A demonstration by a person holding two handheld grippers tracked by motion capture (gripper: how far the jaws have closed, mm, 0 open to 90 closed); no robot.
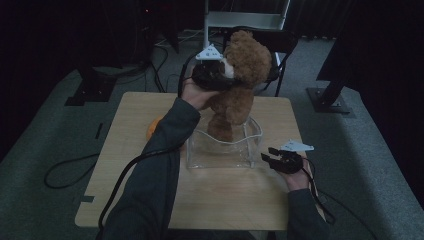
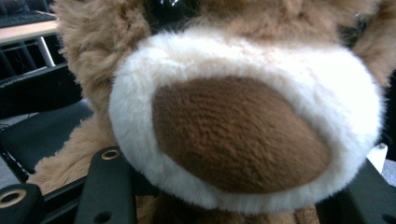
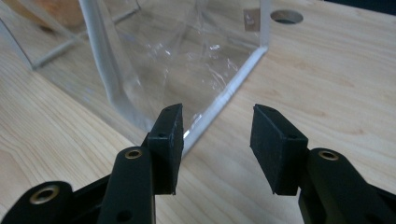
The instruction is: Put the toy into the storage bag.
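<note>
While the left gripper clamps the teddy bear by its head, its feet hang inside the clear box. Beside that box's corner, the right gripper stands open, holding nothing.

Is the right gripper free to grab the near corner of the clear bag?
Probably yes. The right gripper is open, with the clear bag corner edge just ahead of its jaws and only bare table between.

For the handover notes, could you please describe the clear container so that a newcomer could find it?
Start at the wooden table. Near its middle stands a clear container with soft, see-through walls. The brown teddy bear is held over it, feet inside, and the orange object beside it is opaque.
</note>
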